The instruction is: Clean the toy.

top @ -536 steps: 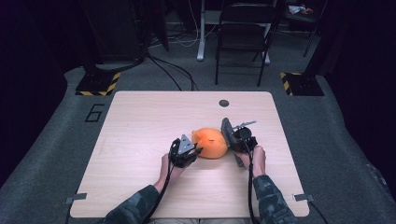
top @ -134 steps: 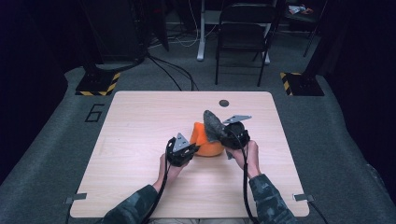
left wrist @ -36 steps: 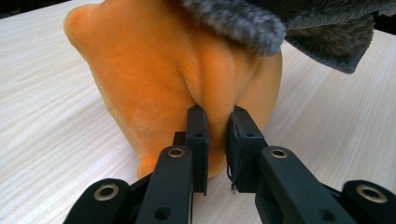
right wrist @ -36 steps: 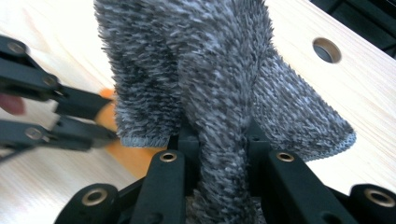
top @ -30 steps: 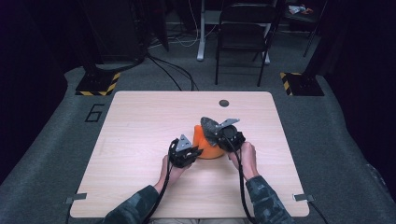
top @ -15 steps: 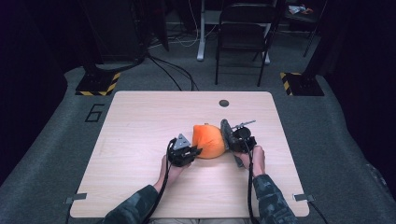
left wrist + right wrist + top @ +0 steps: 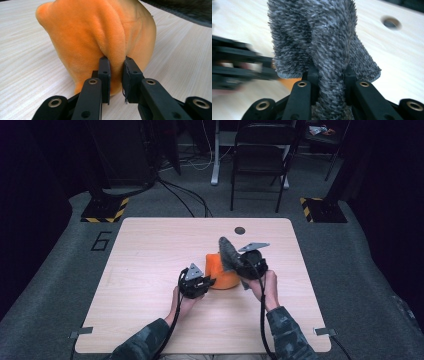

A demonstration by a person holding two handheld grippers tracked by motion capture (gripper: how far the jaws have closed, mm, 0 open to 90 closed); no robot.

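An orange plush cloth (image 7: 221, 270) stands bunched up on the wooden table (image 7: 150, 250) near its middle. My left gripper (image 7: 206, 282) is shut on a fold of the orange plush cloth (image 7: 100, 37) at its near-left side, pads pressing into the pile. My right gripper (image 7: 235, 262) is shut on a grey fuzzy cloth (image 7: 228, 252), which hangs lifted over the orange one's right side. In the right gripper view the grey fuzzy cloth (image 7: 322, 42) bulges up between the jaws, with the left gripper blurred at the left edge.
A round grommet hole (image 7: 240, 230) lies near the table's far edge. A folding chair (image 7: 262, 155) and a stand with cables sit on the floor beyond. Bare tabletop stretches to the left and right of my hands.
The right gripper swung out to the right with the grey cloth half a second ago and has come back up over the orange cloth. The left gripper has kept still.
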